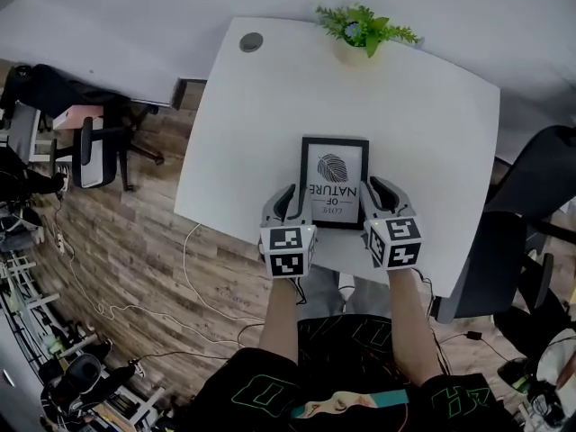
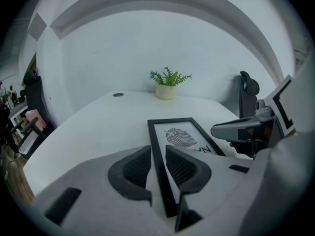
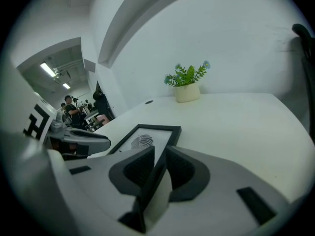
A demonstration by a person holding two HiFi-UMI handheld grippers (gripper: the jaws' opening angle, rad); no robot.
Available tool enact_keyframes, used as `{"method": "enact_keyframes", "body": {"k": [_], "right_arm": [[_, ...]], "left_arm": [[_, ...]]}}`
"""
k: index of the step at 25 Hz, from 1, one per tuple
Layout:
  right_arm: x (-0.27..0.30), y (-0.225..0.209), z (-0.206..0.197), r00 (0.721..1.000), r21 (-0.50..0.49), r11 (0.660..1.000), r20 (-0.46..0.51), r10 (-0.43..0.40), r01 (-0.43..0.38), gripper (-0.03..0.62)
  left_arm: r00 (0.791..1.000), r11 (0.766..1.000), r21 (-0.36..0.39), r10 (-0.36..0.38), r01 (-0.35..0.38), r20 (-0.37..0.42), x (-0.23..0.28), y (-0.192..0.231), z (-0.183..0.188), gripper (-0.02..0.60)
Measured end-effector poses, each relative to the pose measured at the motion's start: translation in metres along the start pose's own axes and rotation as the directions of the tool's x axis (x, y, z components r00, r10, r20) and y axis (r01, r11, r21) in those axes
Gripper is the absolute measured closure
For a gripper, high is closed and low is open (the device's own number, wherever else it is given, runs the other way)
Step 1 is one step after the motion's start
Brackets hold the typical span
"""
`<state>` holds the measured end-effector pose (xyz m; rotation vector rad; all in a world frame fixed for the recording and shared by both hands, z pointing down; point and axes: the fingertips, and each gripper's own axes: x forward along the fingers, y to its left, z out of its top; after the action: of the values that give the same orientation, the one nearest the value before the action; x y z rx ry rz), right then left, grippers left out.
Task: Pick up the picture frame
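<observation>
Picture frame (image 1: 334, 183) lies flat on the white table (image 1: 270, 106), near the edge closest to the person, long sides running away from them. Both grippers sit at its near end, one per long side.

Left gripper (image 1: 286, 202): the left gripper view shows its jaws (image 2: 158, 154) apart and straddling the frame's (image 2: 183, 135) left rail. The rail runs up the gap, one pad outside the frame, the other over the print. Slivers of gap on both sides, so no clamp.

Right gripper (image 1: 379, 196): mirror case. In its own view the jaws (image 3: 160, 154) are parted by less, with the frame's (image 3: 142, 139) right rail in the slot. The fit is tighter than on the left; the rail looks very close to the inner pad, and contact can't be confirmed. It does not look gripped.

Frame look: thin black rails, portrait format, white print with a dark leaf drawing. Lettering below the leaf includes "NATURE" and reads upside down from the head view.

Potted plant (image 1: 364, 30) stands at the table's far edge, well apart from the frame. A round grommet (image 1: 251, 42) sits at the far left corner.
</observation>
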<state>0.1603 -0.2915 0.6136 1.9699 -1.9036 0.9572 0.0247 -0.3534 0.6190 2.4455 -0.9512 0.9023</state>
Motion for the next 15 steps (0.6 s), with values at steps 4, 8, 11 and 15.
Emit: {"method": "enact_keyframes", "body": {"k": [4, 8, 11, 15], "right_arm": [[0.007, -0.001, -0.006, 1.000, 0.016, 1.000, -0.029, -0.011, 0.011, 0.494], [0.012, -0.003, -0.013, 0.998, 0.038, 0.999, -0.059, -0.025, 0.027, 0.476], [0.014, -0.003, -0.015, 0.996, 0.034, 0.998, -0.082, -0.041, 0.044, 0.474], [0.017, -0.002, -0.019, 0.990, 0.024, 0.998, -0.132, -0.054, 0.058, 0.470]], "left_arm": [[0.999, 0.999, 0.000, -0.033, 0.033, -0.030, 0.011, 0.002, -0.003, 0.465], [0.996, 0.998, -0.001, -0.063, 0.063, -0.064, 0.020, 0.000, -0.007, 0.457], [0.993, 0.997, -0.001, -0.076, 0.076, -0.089, 0.025, 0.002, -0.011, 0.457], [0.989, 0.996, -0.002, -0.094, 0.095, -0.118, 0.029, 0.002, -0.014, 0.456]]}}
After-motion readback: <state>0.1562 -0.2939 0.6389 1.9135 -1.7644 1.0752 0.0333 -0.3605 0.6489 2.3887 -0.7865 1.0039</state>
